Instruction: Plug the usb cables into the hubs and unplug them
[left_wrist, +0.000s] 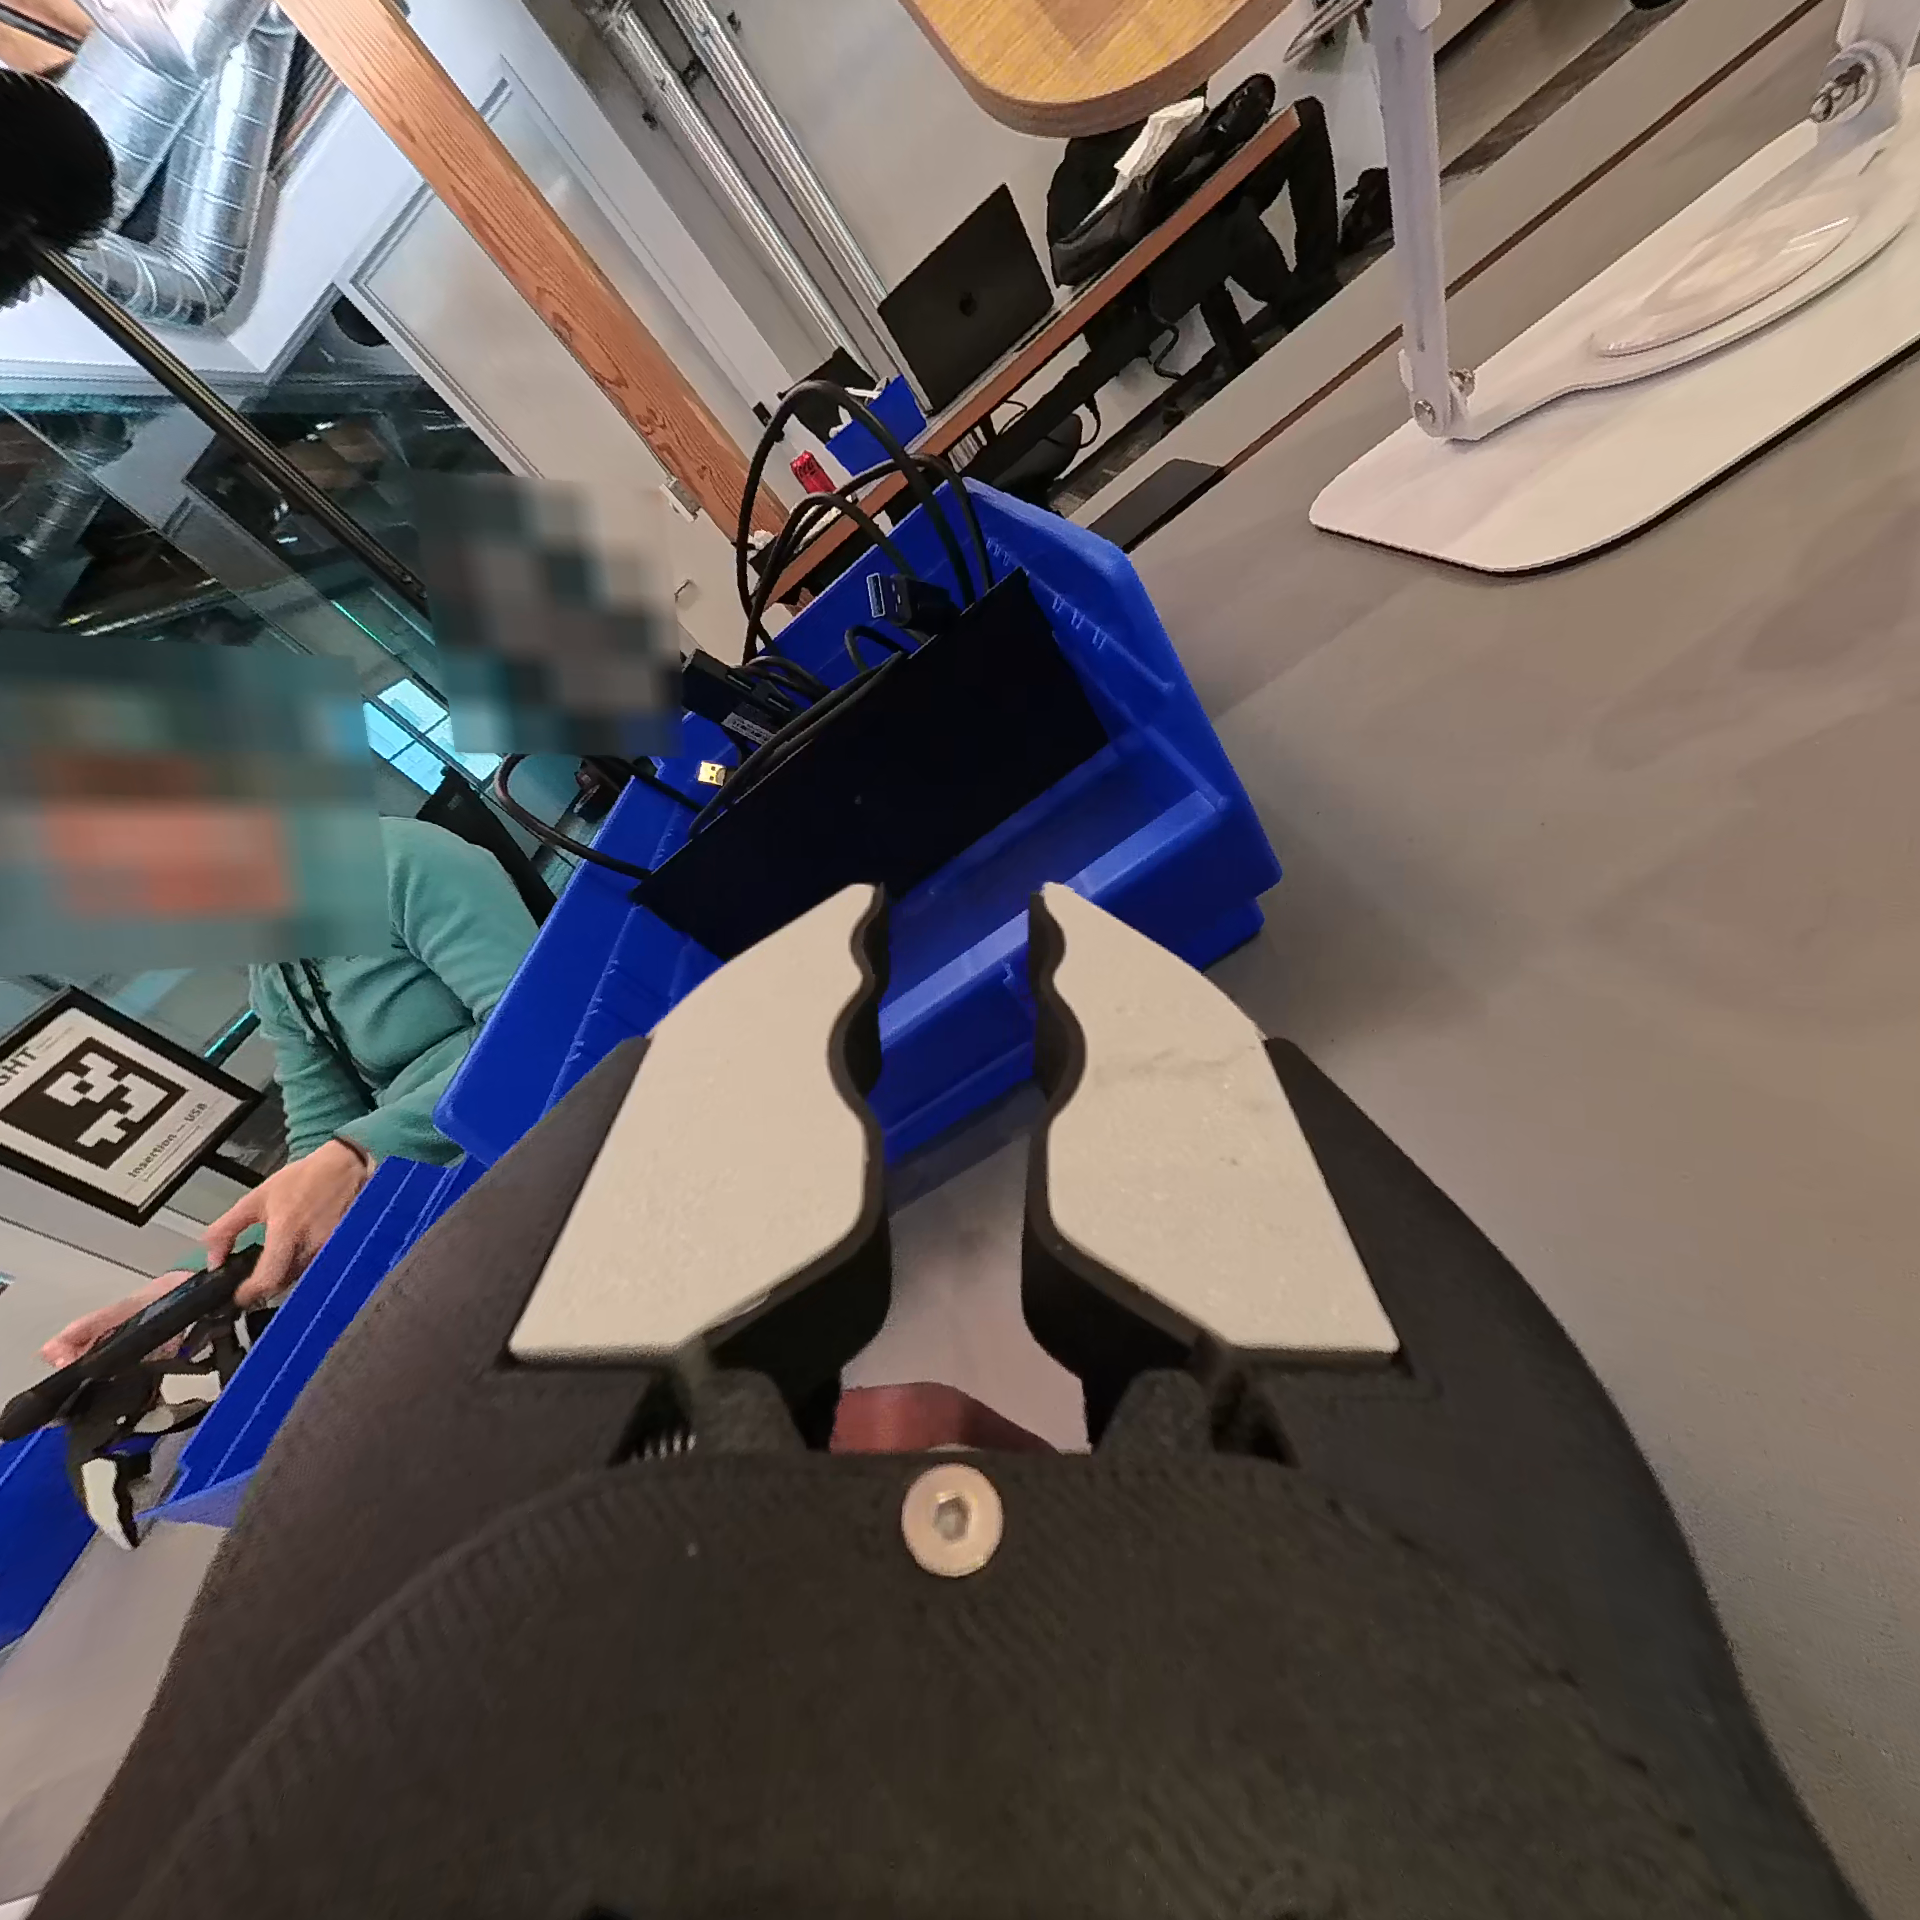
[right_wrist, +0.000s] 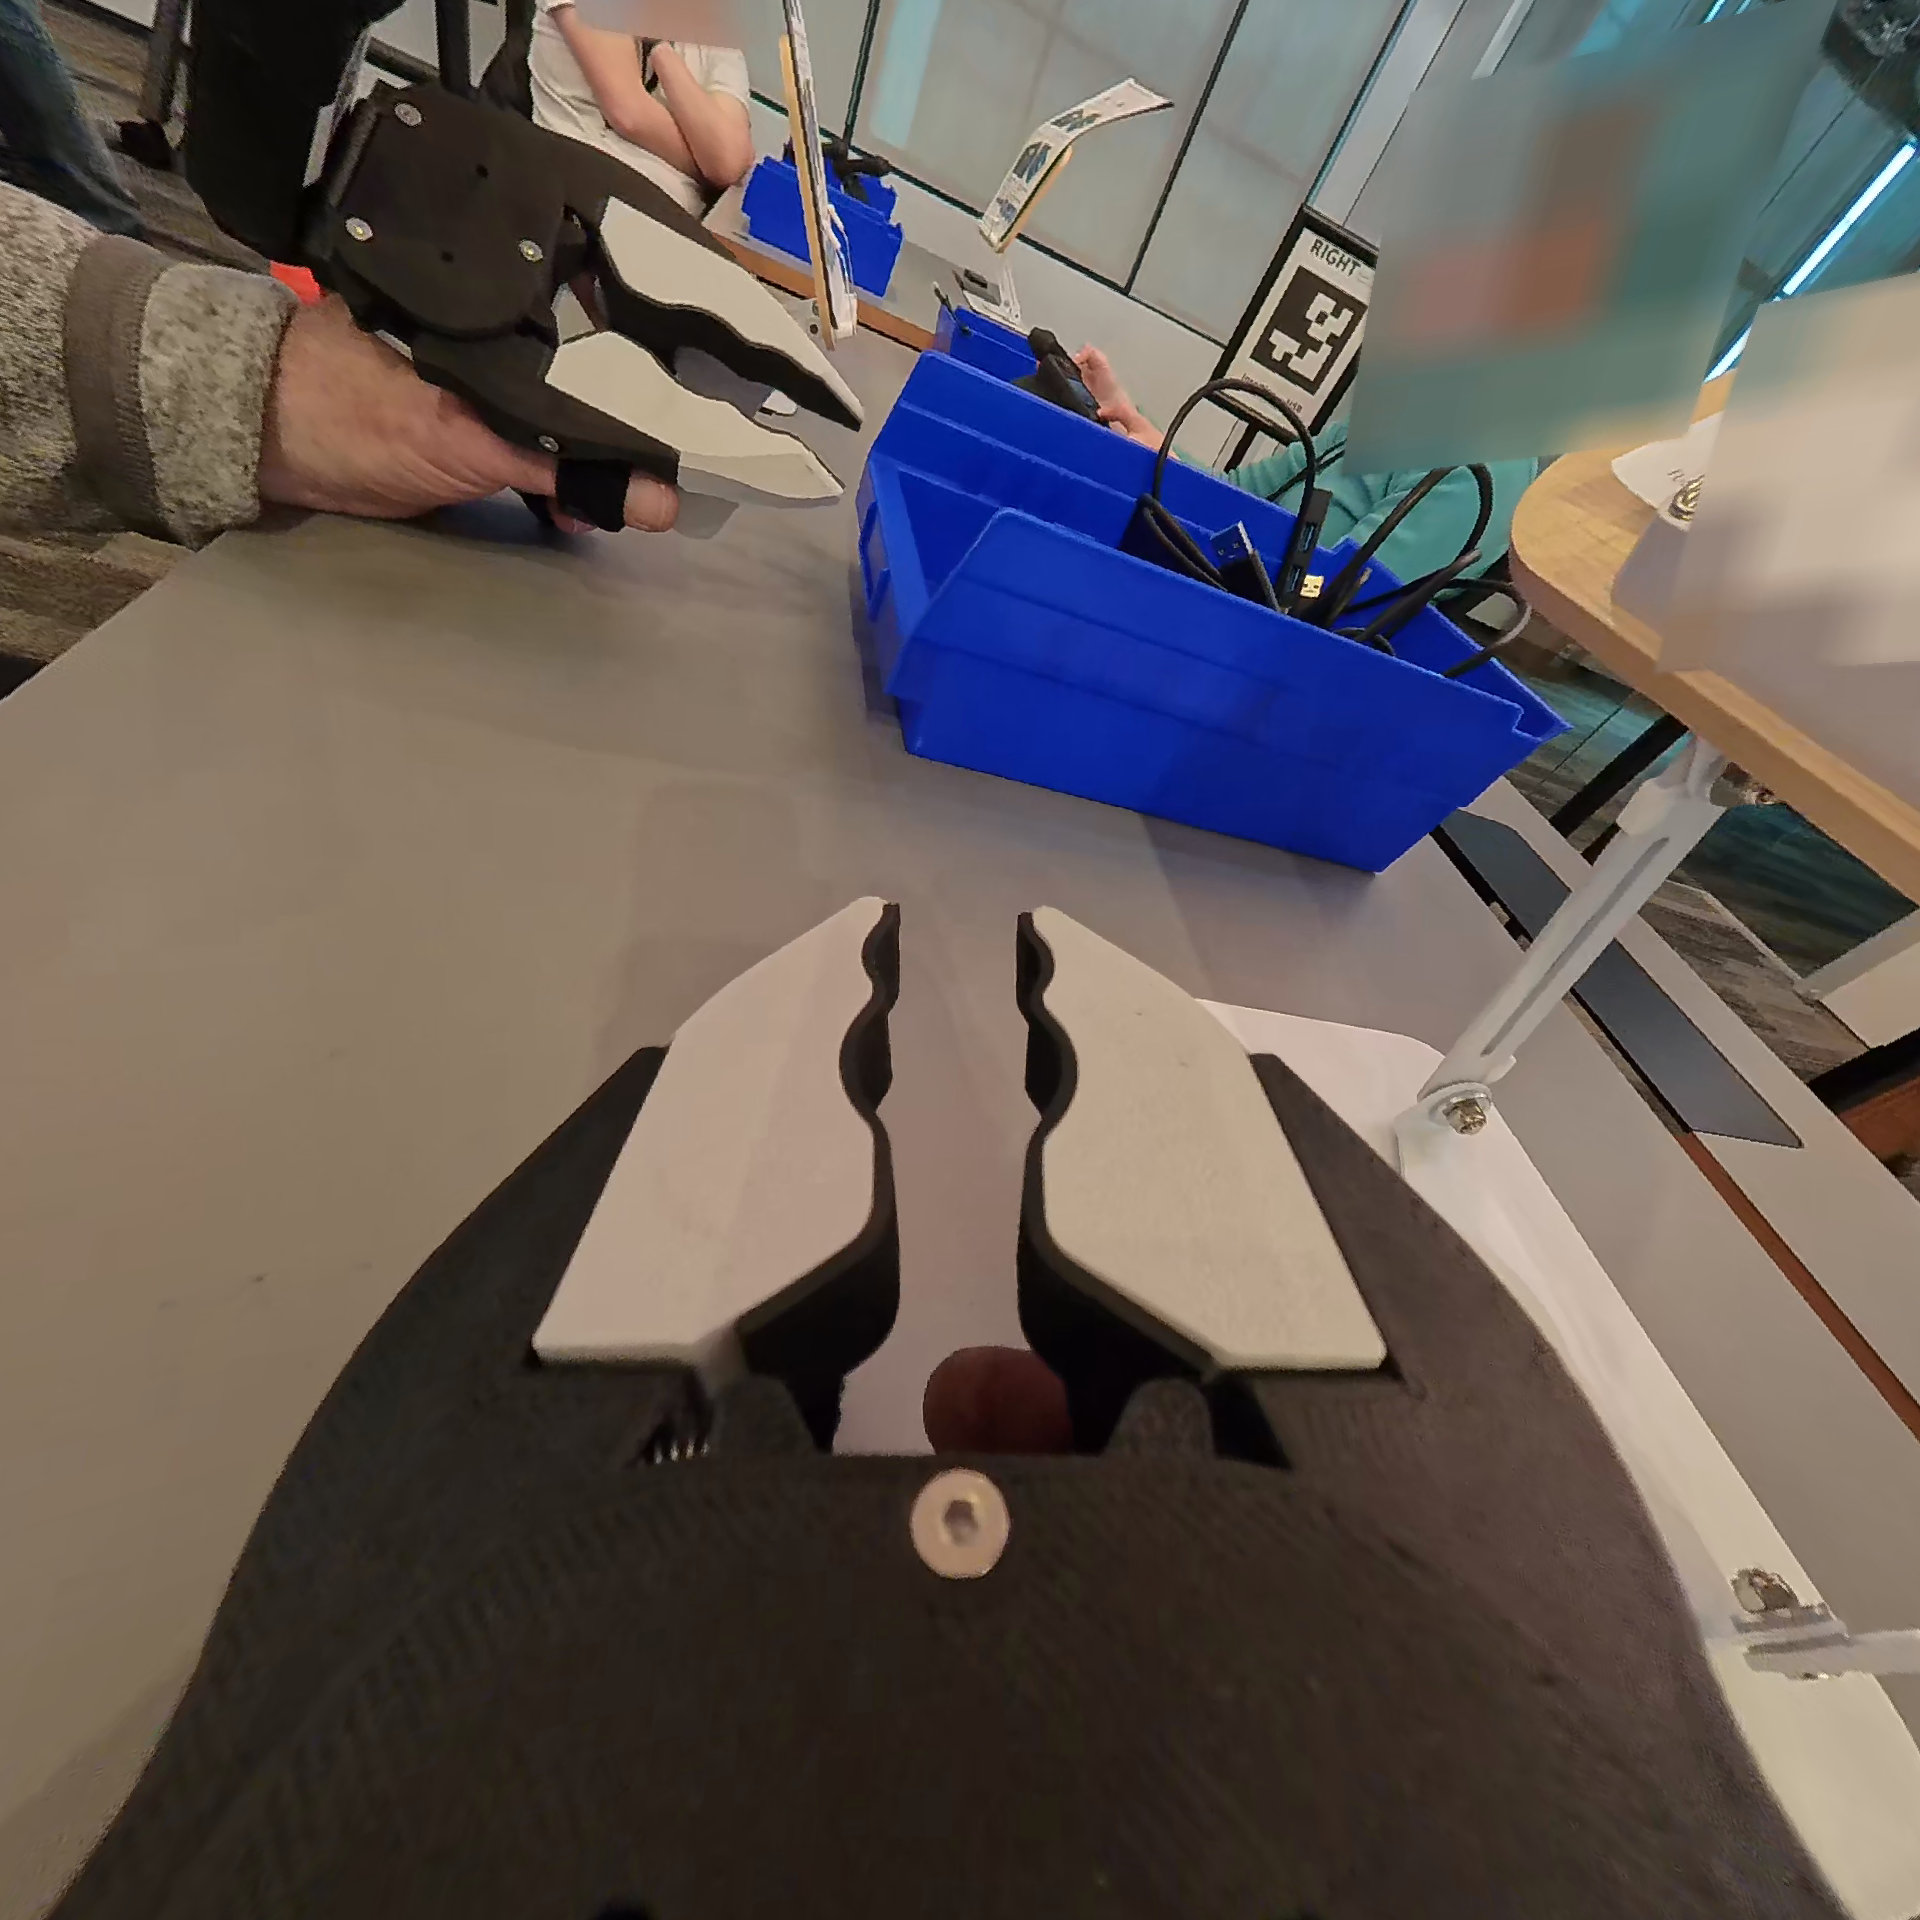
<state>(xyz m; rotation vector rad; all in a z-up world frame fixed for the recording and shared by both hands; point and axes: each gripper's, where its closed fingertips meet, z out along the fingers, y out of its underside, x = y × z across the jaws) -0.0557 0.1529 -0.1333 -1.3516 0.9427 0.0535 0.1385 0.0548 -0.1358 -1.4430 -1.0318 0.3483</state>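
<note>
A blue bin (left_wrist: 1143, 852) stands on the grey table (left_wrist: 1558, 935) and holds black USB cables (left_wrist: 831, 540), black hubs (left_wrist: 748, 691) and a dark flat panel (left_wrist: 904, 769). My left gripper (left_wrist: 956, 904) is open with nothing between its fingers, raised just before the bin's near wall. In the right wrist view the same bin (right_wrist: 1174, 686) sits ahead to the right, with cables (right_wrist: 1247, 561) sticking out. My right gripper (right_wrist: 956, 914) is open with nothing between its fingers, low over the table short of the bin. The left gripper (right_wrist: 821, 436) also shows there at the upper left, held by a hand.
A white stand base (left_wrist: 1621, 416) with a white arm (right_wrist: 1558, 956) lies to the right. More blue bins (left_wrist: 312, 1299) sit to the left, near a seated person in green (left_wrist: 436, 987) holding a black device. A marker sign (right_wrist: 1309, 322) stands behind.
</note>
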